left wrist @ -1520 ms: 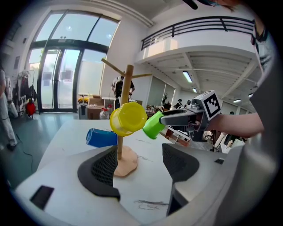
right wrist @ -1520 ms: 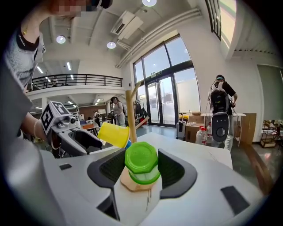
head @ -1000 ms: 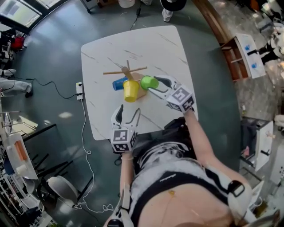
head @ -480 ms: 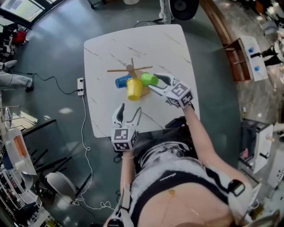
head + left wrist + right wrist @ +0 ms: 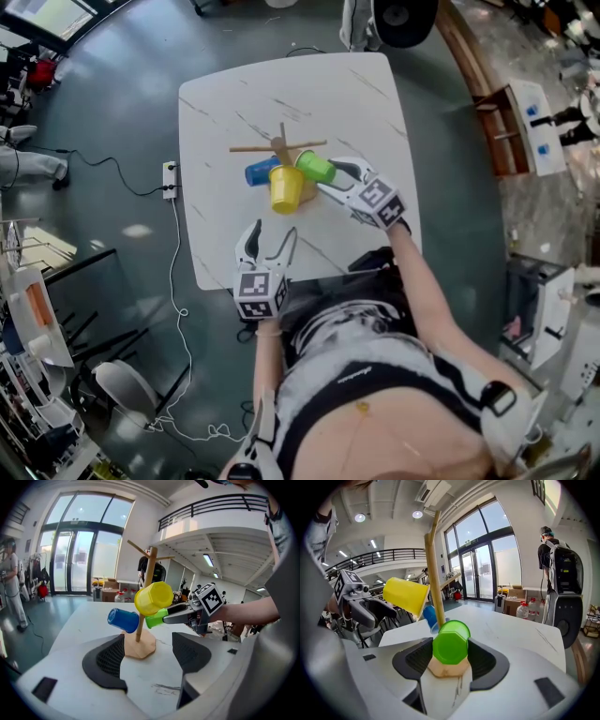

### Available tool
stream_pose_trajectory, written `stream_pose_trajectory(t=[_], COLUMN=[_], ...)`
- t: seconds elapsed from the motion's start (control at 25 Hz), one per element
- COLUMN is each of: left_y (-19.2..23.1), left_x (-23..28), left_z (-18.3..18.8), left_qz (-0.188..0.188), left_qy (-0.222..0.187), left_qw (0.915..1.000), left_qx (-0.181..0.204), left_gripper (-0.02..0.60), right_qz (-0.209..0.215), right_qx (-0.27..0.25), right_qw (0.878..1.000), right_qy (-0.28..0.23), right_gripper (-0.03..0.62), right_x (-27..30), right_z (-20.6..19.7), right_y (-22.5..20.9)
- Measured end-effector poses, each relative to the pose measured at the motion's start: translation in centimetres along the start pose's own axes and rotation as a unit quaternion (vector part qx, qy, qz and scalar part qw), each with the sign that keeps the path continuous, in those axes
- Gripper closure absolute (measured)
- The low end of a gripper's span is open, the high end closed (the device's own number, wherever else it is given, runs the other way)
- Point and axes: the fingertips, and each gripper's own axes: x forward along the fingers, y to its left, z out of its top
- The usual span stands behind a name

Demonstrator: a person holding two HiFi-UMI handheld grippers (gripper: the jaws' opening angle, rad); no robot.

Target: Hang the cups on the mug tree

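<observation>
While the right gripper clamps the green cup by its sides at centre frame, the cup's mouth points at the tree, evidently to seat it on a low peg; seating unconfirmed. Left gripper: jaws wide apart, empty, low over the table, clear of the work. Yellow cup and blue cup hang at left, crowding the trunk. A bystander stands at upper right, well apart.
</observation>
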Motion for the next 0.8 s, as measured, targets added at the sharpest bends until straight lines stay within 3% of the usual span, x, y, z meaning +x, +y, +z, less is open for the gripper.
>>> stream_pose_trajectory(t=[0.8], left_y=[-0.4], left_x=[0.7], left_z=[0.2], left_qz=[-0.015], left_qy=[-0.004], left_qw=[0.9998], left_qx=[0.008], left_gripper=[0.252], right_qz=[-0.032], right_qx=[0.006], right_qw=[0.999], right_qy=[-0.019], right_gripper=[0.307], right_x=[-2.4], right_z=[0.2], right_y=[-0.5])
